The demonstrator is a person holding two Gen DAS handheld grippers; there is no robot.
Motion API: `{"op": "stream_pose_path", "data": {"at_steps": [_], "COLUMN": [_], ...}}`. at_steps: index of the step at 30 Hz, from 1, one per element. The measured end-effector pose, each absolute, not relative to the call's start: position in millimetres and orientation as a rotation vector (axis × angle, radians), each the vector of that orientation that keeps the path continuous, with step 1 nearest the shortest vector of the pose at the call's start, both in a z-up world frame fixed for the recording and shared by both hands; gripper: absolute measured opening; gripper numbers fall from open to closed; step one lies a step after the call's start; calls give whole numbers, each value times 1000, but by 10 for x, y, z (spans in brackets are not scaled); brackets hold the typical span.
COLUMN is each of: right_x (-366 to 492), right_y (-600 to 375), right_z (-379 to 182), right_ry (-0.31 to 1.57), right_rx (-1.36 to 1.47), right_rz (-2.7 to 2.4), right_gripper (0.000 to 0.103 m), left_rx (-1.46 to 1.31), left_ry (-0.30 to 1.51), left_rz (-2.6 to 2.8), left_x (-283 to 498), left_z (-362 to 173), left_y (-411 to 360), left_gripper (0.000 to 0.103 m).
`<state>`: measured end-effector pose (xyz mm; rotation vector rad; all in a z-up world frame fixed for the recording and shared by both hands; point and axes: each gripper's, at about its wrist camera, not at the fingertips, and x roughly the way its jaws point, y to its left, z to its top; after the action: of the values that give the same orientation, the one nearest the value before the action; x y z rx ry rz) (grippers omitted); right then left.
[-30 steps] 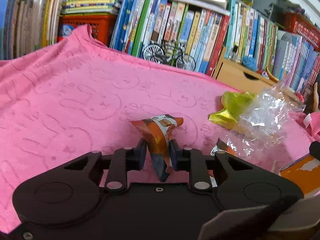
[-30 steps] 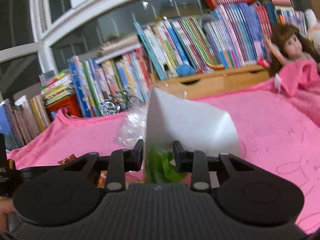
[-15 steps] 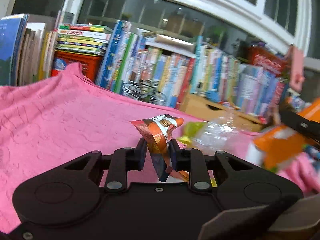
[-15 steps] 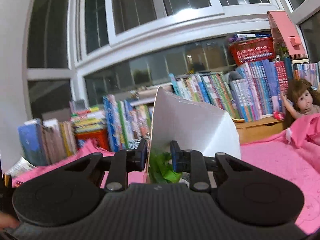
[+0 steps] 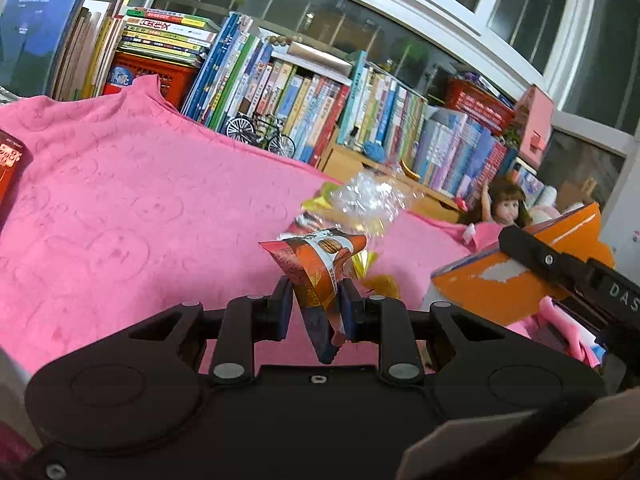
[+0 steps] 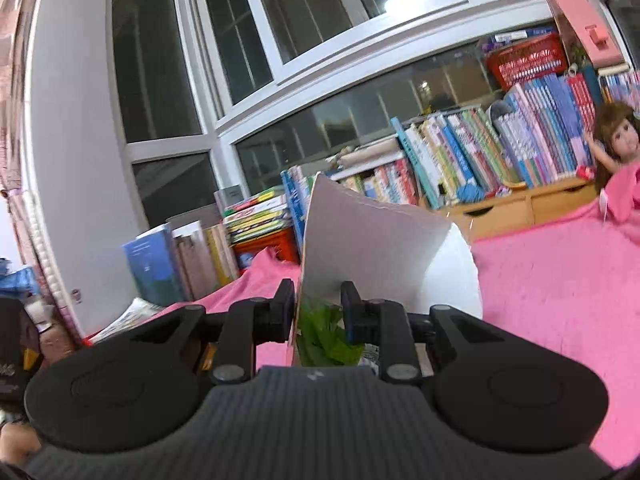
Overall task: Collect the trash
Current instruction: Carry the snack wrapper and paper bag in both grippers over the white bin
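In the left wrist view my left gripper (image 5: 314,300) is shut on an orange and brown snack wrapper (image 5: 320,268), lifted above the pink blanket (image 5: 120,208). Behind it lie a crumpled clear plastic bag (image 5: 368,200) and a yellow wrapper (image 5: 380,280). At the right, the other gripper's black finger clamps an orange cardboard box (image 5: 500,280). In the right wrist view my right gripper (image 6: 318,304) is shut on that box, showing its grey-white inner flap (image 6: 368,244) and a green printed side (image 6: 324,336).
Rows of books (image 5: 304,100) and a model bicycle (image 5: 260,132) line the windowsill behind the blanket. A doll (image 5: 504,208) sits at the right by wooden drawers (image 6: 500,208). A red packet (image 5: 10,164) lies at the blanket's left edge. Red baskets (image 6: 528,60) sit on the books.
Both grippers have lifted and swung with their loads; the views now show more window. The orange box has come close beside the left gripper. The right jaws closed slightly on the box.
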<state>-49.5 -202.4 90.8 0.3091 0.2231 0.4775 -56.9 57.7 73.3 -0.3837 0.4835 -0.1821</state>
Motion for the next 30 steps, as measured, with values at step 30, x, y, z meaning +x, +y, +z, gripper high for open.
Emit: {"op": "stream_pose_path", "data": {"at_steps": [30], "right_x": [-1298], "right_y": [-1699], "right_z": [-555], "right_ry": [779], "right_rx": [323], "right_rz": [550], "right_gripper": [29], "left_rx": [-98], "left_ry": [1021], "left_rz": [-182], "left_x": [-1171], "left_z": [-597], "left_y": [186], "left_gripper": [25]}}
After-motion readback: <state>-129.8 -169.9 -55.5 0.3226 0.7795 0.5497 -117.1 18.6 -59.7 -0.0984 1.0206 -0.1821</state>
